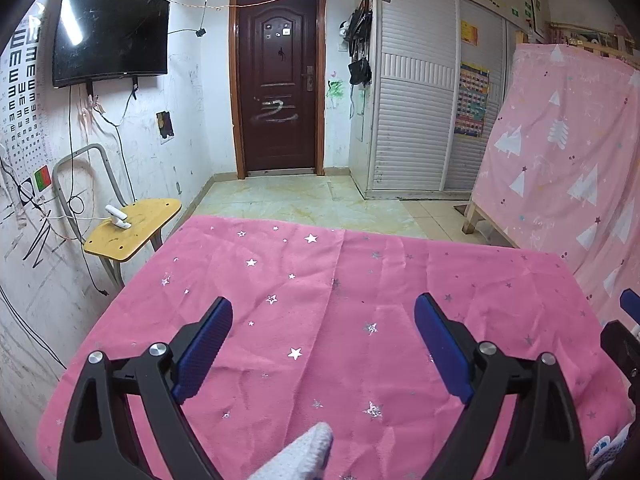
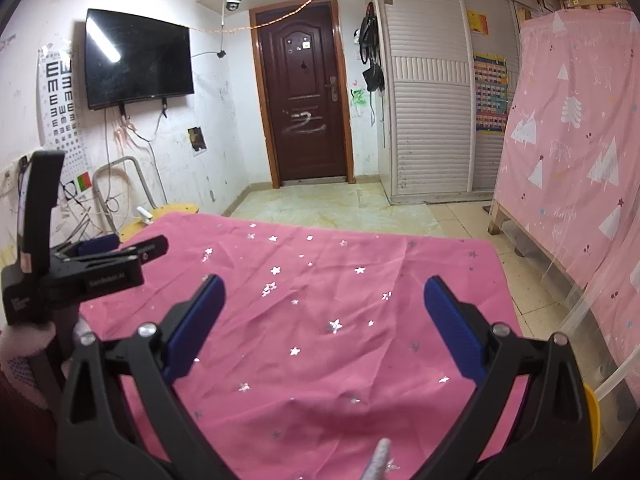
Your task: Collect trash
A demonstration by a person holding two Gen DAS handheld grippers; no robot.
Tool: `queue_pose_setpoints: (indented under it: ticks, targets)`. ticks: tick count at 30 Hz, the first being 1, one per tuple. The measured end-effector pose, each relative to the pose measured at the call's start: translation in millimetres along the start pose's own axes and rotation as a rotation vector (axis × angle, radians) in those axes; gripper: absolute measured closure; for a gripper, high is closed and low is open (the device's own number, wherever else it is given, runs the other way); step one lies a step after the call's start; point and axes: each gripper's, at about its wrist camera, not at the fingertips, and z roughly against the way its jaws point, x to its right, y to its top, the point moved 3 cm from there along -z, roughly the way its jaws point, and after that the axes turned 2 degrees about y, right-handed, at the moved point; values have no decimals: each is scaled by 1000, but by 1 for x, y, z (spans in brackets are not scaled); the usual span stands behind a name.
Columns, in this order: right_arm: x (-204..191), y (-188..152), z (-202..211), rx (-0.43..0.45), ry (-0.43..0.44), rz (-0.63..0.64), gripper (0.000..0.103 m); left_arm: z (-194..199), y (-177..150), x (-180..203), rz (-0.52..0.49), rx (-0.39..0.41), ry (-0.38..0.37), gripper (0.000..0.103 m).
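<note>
A table under a pink cloth with silver stars [image 1: 320,320] fills the foreground in both views [image 2: 320,300]. No trash shows on it. My left gripper [image 1: 323,320] is open and empty above the cloth; its body also shows at the left of the right wrist view [image 2: 100,268]. My right gripper [image 2: 323,300] is open and empty above the cloth; one of its blue pads shows at the right edge of the left wrist view [image 1: 630,304].
A yellow chair seat [image 1: 132,228] with a small white object stands left of the table by the wall. A bed frame draped in pink sheet [image 1: 560,160] stands at the right. A yellow object [image 2: 592,416] sits at the table's right edge. Tiled floor leads to a brown door [image 1: 278,80].
</note>
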Motion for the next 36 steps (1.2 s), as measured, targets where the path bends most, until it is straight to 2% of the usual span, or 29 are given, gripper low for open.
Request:
queue_pose_setpoints:
  ticks: [22,36]
  targets:
    - [-1,0,-1,-3,0,2,6,0,-2,-1,11,7,19,19]
    - [0,0,-1,-2,-1,2,6,4,-3,0,0,39,23,19]
